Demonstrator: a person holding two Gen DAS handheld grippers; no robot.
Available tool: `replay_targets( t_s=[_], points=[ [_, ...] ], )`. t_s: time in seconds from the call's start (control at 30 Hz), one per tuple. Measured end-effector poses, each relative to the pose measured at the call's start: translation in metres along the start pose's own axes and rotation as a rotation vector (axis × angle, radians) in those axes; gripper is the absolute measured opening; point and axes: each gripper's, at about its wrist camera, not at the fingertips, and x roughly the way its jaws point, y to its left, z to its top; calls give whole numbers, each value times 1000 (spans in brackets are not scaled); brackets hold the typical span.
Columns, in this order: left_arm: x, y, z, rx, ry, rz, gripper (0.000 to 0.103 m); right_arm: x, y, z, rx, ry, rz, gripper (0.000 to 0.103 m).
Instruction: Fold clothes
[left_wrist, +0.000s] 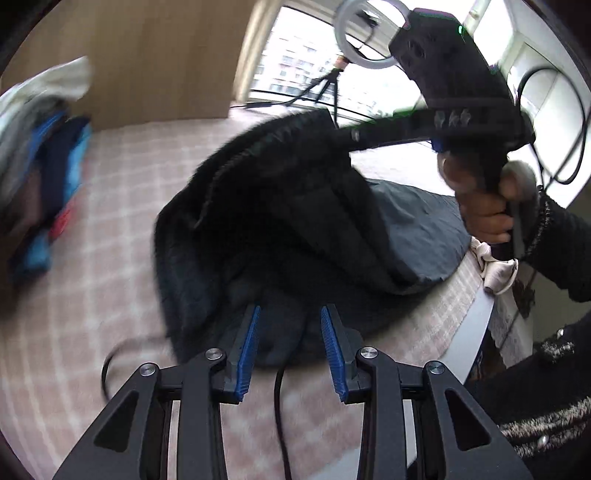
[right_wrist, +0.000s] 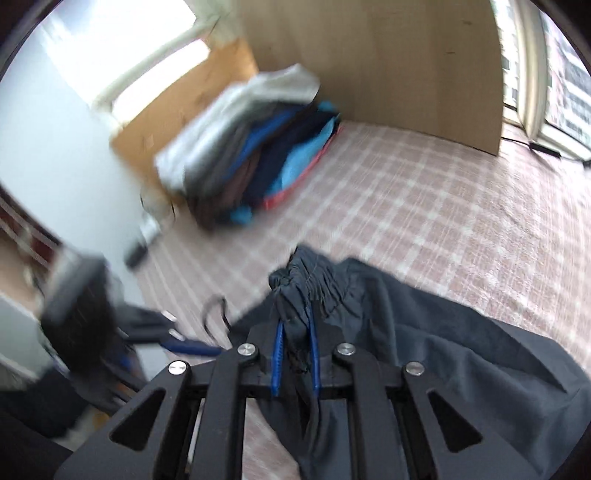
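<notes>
Your right gripper (right_wrist: 295, 334) has its jaws pinched on the gathered waistband of the dark garment (right_wrist: 424, 350), lifting that edge off the checked bedcover (right_wrist: 424, 206). Your left gripper (left_wrist: 290, 347) has its jaws spread, holding nothing, with the garment's near edge between the blue pads (left_wrist: 248, 350). Open bedcover lies left of and beyond the garment. The stack of folded clothes (right_wrist: 251, 147) sits well apart, against the wooden board (right_wrist: 369, 55). The bed's right edge (left_wrist: 476, 314) runs near the garment.

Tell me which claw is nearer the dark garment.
Right. The right claw is shut on the dark garment, lifting its gathered edge; the left claw is open just short of it.
</notes>
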Motion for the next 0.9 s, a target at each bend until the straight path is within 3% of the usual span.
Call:
replay_targets(
  t_s=[0.07, 0.17, 0.37, 0.47, 0.6, 0.7, 0.8, 0.9],
  points=[
    [11, 5, 15, 12, -8, -22, 32, -7, 3, 4, -2, -12, 6, 11],
    [32, 30, 36, -16, -16, 71, 32, -3, 8, 4, -13, -5, 16, 11],
    [15, 104, 24, -342, -119, 44, 30, 21, 8, -7, 6, 36, 57, 11],
    [-14, 126, 4, -450, -173, 82, 30, 42, 17, -16, -3, 66, 76, 11],
    [-61, 130, -12, -437, -225, 174, 30, 85, 41, -34, -72, 141, 50, 13],
    [-84, 126, -14, -419, -237, 212, 31, 114, 57, -47, -120, 203, 8, 23],
    [-98, 114, -4, -358, -224, 256, 31, 101, 67, -44, -118, 203, 23, 37],
    [-103, 92, 16, -266, -202, 275, 31, 45, 52, -36, -80, 161, 73, 37]
  ],
)
